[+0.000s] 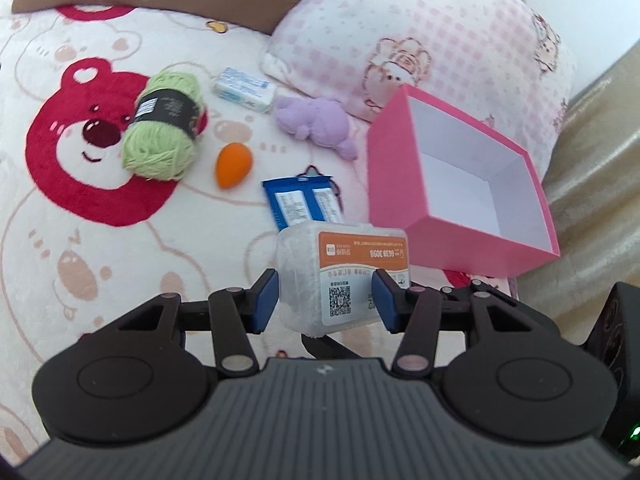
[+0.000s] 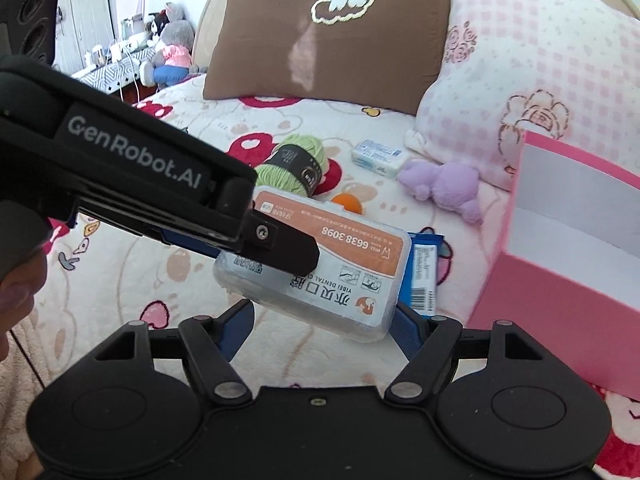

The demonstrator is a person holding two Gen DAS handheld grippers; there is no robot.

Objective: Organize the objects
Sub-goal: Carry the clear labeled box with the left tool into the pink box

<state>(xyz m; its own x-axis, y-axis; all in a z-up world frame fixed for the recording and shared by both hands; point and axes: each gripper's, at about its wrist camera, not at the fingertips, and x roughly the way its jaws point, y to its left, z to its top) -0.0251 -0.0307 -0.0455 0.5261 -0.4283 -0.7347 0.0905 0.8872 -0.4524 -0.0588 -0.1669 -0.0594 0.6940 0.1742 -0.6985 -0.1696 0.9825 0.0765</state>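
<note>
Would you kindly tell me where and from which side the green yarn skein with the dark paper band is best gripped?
Take the green yarn skein across its middle, on the dark paper band, coming from above. It lies flat on the fleece blanket, and the banded waist looks firmer and narrower than the soft, bulging ends. The orange egg-shaped sponge lies near one end.

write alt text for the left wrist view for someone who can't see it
The left gripper clamps a clear plastic floss-pick box with an orange label above a bear-print blanket. Beyond lie green yarn, an orange egg-shaped sponge, a blue packet, a purple plush and an empty pink box.
</note>
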